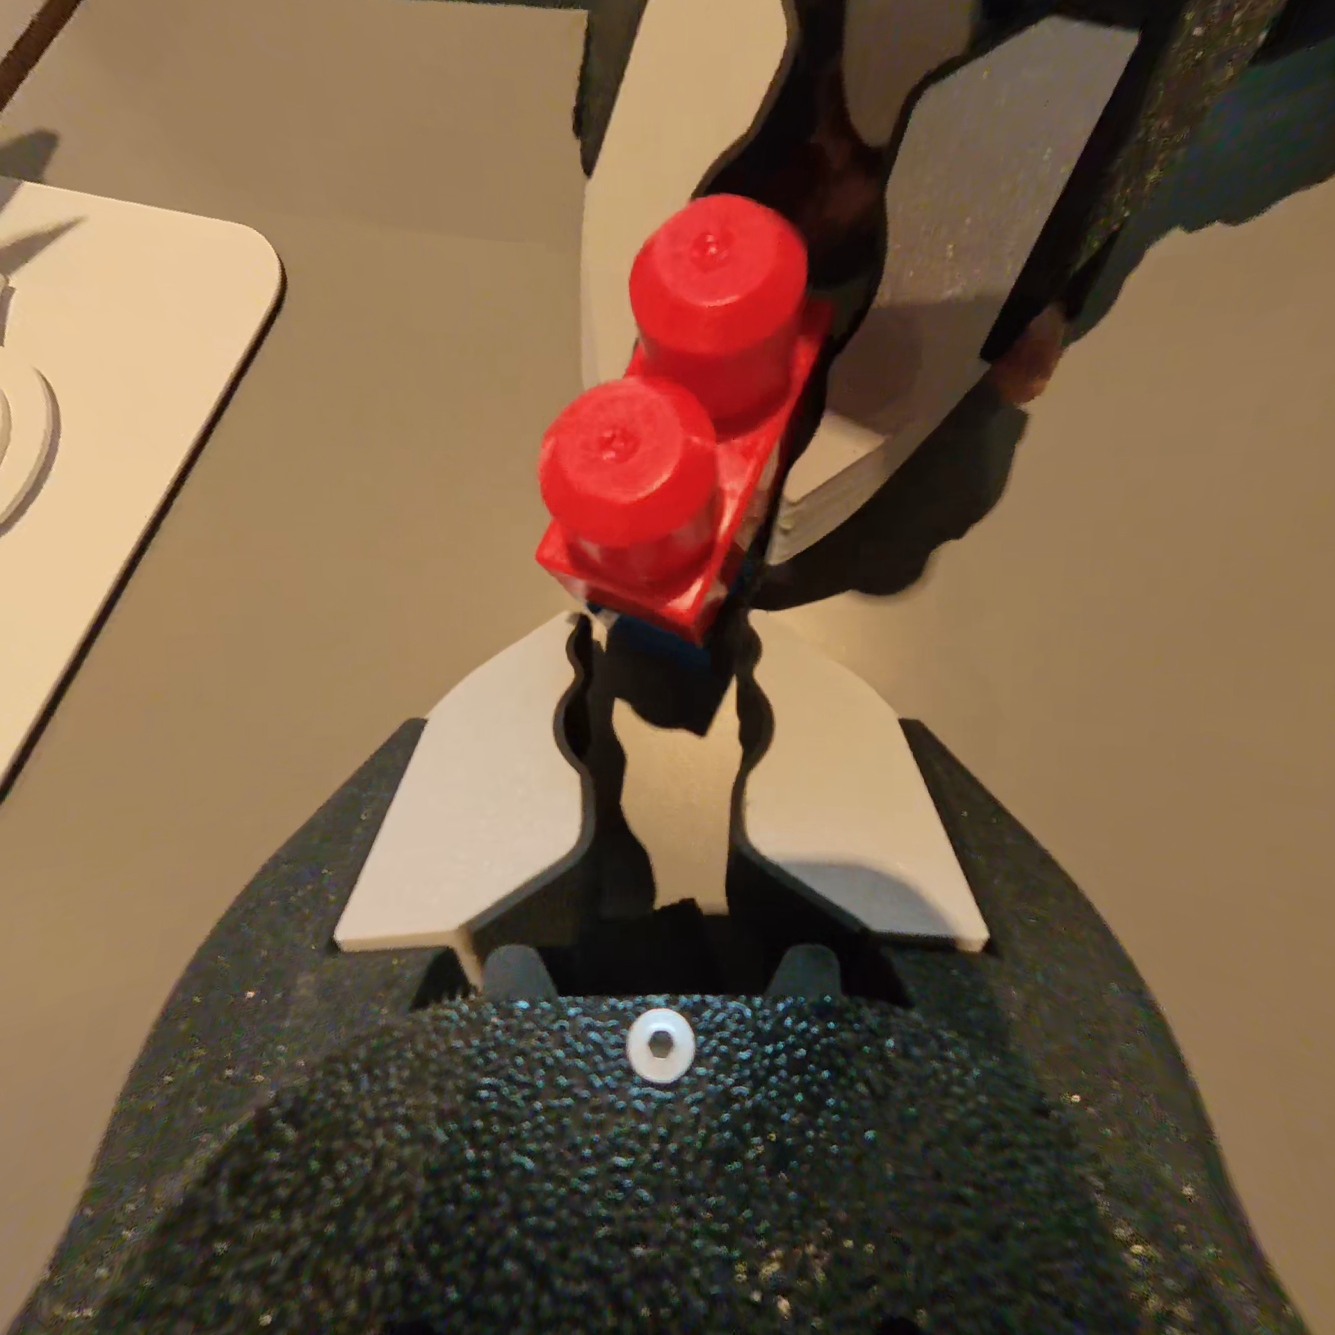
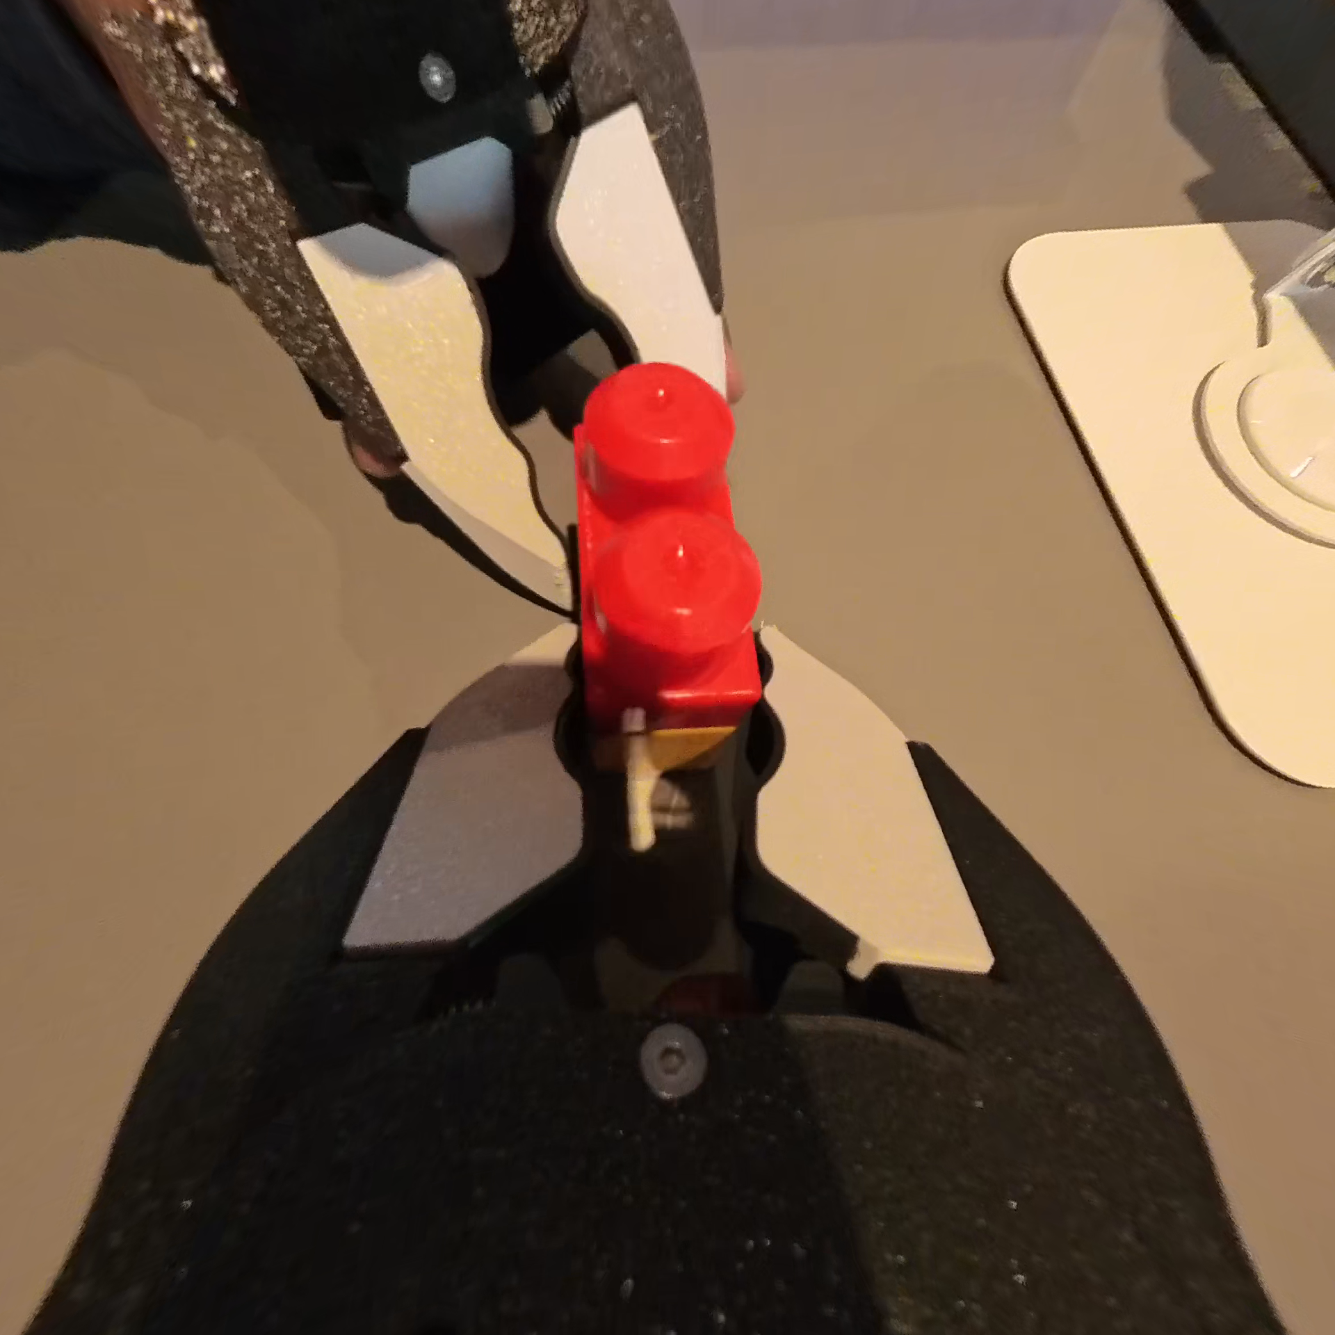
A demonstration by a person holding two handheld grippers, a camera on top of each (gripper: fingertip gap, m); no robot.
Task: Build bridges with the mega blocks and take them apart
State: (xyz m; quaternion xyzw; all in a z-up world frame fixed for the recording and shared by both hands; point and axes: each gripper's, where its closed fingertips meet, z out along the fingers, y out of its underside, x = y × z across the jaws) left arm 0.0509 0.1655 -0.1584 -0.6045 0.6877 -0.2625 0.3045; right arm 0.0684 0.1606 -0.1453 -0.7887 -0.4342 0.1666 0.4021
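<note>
A red two-stud block (image 1: 672, 433) sits on a blue block (image 1: 654, 639), of which only an edge shows at the red block's near end. My left gripper (image 1: 661, 625) is shut on the blue block. In the right wrist view the red block (image 2: 664, 578) sits over a yellow block (image 2: 686, 744) at its near end. My right gripper (image 2: 664, 636) is shut on the red block there. Each gripper shows in the other's view, straddling the far end: the right gripper (image 1: 722, 361) and the left gripper (image 2: 643, 477). What lies under the blocks is hidden.
The tan table (image 1: 361, 180) surrounds the blocks. A flat white stand base (image 1: 108, 433) lies to the left in the left wrist view and to the right in the right wrist view (image 2: 1127, 433). A dark object stands at the top right corner (image 2: 1286, 87). Less than 4 cm separates the two grippers' tips.
</note>
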